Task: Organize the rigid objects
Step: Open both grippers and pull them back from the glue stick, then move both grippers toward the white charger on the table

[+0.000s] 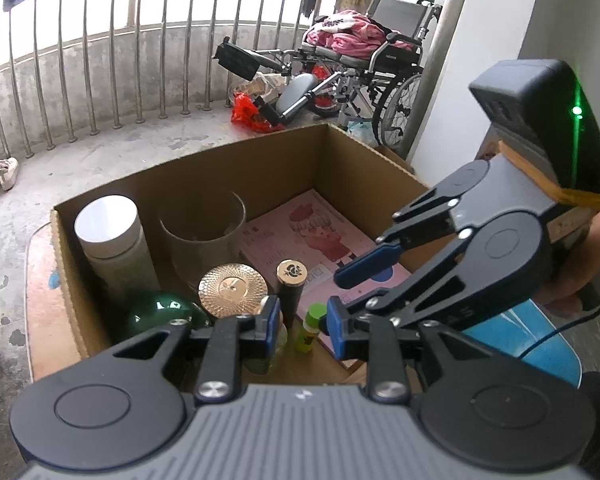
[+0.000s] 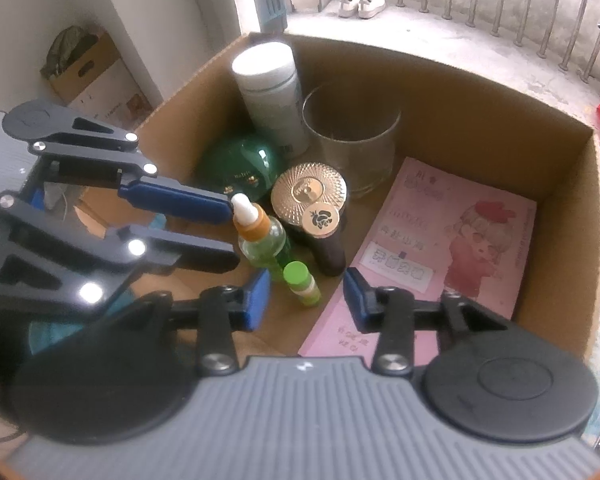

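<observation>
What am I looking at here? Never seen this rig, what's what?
No robot: a person carries two handheld two-finger grippers, each with a fisheye camera looking along its fingers. First picture is from the left gripper, second from the right gripper. Both hang over a cardboard box holding a white bottle, an empty glass, a green round container, a gold-lidded jar, a dark tube, a dropper bottle, a small green-capped bottle and a pink booklet. Both grippers are open, holding nothing; the dropper bottle stands at the left one's fingertips.
</observation>
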